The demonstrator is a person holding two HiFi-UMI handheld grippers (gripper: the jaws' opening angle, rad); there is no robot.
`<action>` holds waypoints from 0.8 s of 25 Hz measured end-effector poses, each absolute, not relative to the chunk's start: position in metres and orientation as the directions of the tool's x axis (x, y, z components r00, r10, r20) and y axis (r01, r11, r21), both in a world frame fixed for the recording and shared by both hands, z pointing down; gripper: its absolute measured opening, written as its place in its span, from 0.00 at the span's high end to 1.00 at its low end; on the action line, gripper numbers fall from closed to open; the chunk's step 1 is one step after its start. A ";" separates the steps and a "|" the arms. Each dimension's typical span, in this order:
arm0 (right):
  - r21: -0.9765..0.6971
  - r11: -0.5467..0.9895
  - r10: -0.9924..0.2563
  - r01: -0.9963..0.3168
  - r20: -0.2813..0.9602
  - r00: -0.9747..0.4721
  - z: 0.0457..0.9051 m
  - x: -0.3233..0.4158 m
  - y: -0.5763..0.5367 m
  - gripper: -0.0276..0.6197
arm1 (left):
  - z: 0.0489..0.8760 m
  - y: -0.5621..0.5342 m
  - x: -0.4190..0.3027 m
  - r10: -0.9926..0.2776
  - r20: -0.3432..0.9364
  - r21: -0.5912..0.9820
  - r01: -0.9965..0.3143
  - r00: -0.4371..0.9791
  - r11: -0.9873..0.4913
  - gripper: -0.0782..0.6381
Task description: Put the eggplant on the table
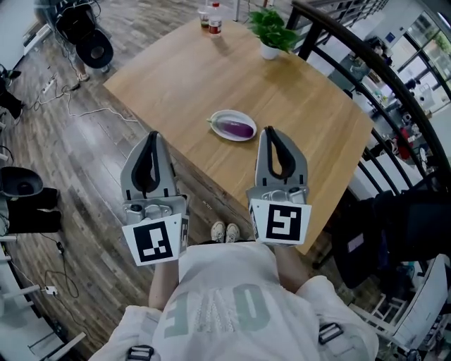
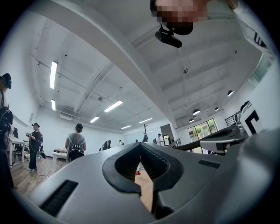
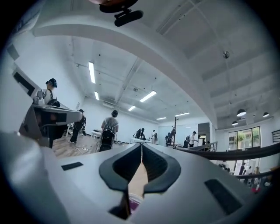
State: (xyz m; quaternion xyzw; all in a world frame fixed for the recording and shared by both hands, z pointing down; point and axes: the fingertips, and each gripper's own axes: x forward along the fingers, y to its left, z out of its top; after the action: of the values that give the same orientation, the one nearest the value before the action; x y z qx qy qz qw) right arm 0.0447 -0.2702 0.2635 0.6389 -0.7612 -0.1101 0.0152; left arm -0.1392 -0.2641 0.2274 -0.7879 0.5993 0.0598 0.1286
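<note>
A purple eggplant point(image 1: 237, 128) lies on a white oval plate point(image 1: 220, 117) in the middle of the square wooden table point(image 1: 176, 77). Both grippers are held level in front of the person's chest, short of the table's near edge. My left gripper point(image 1: 153, 134) is shut, its fingertips meeting with nothing between them. My right gripper point(image 1: 270, 130) is also shut and empty, its tip just right of the plate in the head view. In the right gripper view, a sliver of purple eggplant point(image 3: 132, 204) shows low down through the gap behind the shut right gripper point(image 3: 141, 145). The left gripper point(image 2: 140, 144) view shows only a strip of tabletop.
A potted plant point(image 1: 271, 32) and small bottles point(image 1: 210, 17) stand at the table's far corner. A black railing point(image 1: 366, 63) curves along the right side. A stool point(image 1: 94, 48) and cables lie on the wooden floor at left. Several people stand far off in the room.
</note>
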 end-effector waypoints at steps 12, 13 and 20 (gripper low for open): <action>0.143 0.186 -0.968 -0.972 -0.142 -0.206 0.251 0.035 -0.244 0.93 | 0.229 -0.260 -0.108 -0.907 -0.249 -0.130 -0.940 0.339 -0.316 0.88; 0.143 0.188 -0.967 -0.972 -0.145 -0.209 0.251 0.035 -0.243 0.93 | 0.229 -0.259 -0.106 -0.906 -0.249 -0.129 -0.939 0.343 -0.320 0.88; 0.127 0.205 -0.963 -0.971 -0.153 -0.223 0.248 0.031 -0.241 0.93 | 0.228 -0.256 -0.096 -0.895 -0.250 -0.133 -0.929 0.369 -0.345 0.88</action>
State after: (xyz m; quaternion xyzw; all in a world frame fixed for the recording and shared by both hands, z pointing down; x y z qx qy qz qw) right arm 0.0315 -0.2407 0.2484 0.6229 -0.7759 -0.0978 -0.0202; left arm -0.0958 -0.2557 0.2284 -0.8175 0.5579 0.0665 0.1268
